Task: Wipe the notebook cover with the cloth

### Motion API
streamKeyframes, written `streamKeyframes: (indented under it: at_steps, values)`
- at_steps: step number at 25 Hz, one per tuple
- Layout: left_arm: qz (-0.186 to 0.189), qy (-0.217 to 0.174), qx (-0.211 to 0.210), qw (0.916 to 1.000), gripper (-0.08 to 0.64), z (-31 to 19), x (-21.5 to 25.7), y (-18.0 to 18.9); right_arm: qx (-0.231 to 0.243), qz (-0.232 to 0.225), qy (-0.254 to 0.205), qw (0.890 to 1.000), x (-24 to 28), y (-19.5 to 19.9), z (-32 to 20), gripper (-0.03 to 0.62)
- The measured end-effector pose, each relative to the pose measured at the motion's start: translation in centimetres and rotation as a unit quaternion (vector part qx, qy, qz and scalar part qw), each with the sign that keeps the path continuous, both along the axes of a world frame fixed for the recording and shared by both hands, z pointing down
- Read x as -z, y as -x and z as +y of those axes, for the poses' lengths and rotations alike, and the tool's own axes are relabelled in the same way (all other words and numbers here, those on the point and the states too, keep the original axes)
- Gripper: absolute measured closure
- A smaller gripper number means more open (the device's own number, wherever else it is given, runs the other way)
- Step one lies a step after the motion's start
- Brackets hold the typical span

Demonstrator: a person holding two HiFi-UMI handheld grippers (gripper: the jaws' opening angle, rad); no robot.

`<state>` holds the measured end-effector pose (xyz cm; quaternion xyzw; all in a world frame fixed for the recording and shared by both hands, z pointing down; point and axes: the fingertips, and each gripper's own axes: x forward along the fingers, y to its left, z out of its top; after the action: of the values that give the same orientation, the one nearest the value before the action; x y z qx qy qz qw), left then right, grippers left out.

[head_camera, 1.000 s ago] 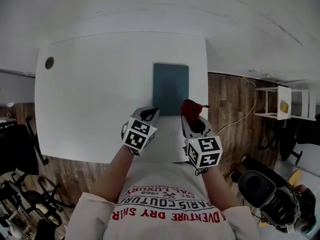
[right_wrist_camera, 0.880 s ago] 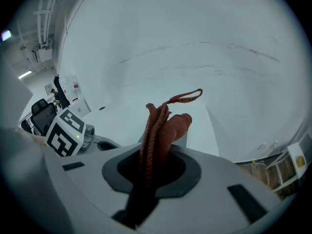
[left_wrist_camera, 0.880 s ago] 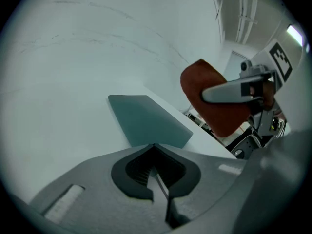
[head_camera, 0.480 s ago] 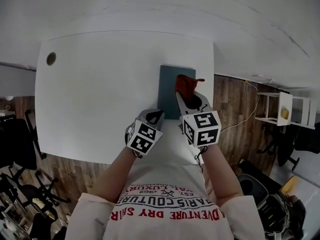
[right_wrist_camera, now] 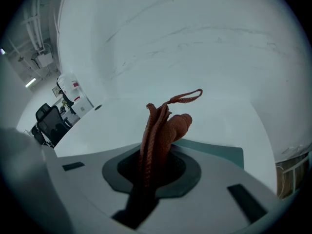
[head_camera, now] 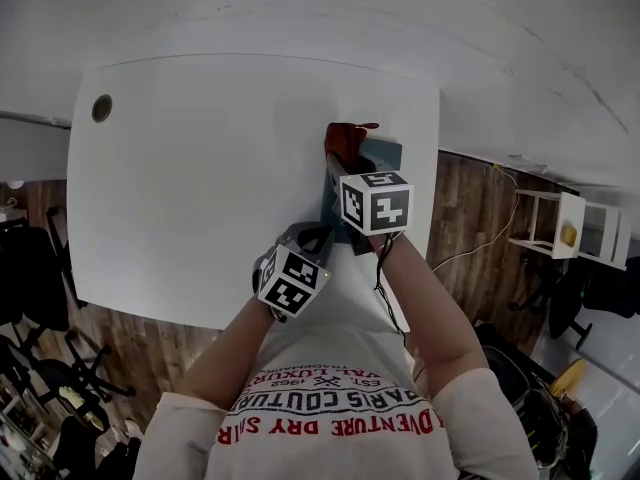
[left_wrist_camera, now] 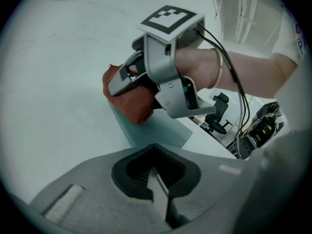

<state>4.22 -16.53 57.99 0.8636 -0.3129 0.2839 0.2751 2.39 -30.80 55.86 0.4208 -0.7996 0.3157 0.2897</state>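
- Your right gripper (head_camera: 343,164) is clamped on the red cloth (head_camera: 345,140), which sits bunched on the notebook (head_camera: 386,154) at its far-left edge, upper centre of frame.
- Your left gripper (head_camera: 313,232): jaws together, empty, just beside the notebook's near corner, apparently not pinning it.
- Risk: the stroke may drag the unheld notebook.
- White surface (head_camera: 200,168), cable hole (head_camera: 101,108) upper left; wood floor (head_camera: 465,208), office chairs (head_camera: 40,268) lower left.
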Motion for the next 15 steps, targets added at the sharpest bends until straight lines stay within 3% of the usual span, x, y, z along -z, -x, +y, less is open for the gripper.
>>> streamKeyframes:
  at_steps: [15]
  values:
    - [0.006, 0.013, -0.001, 0.9999, 0.551, 0.0, -0.1, 0.0, -0.018, -0.007, 0.026, 0.999, -1.6, -1.1, -1.4, 0.518]
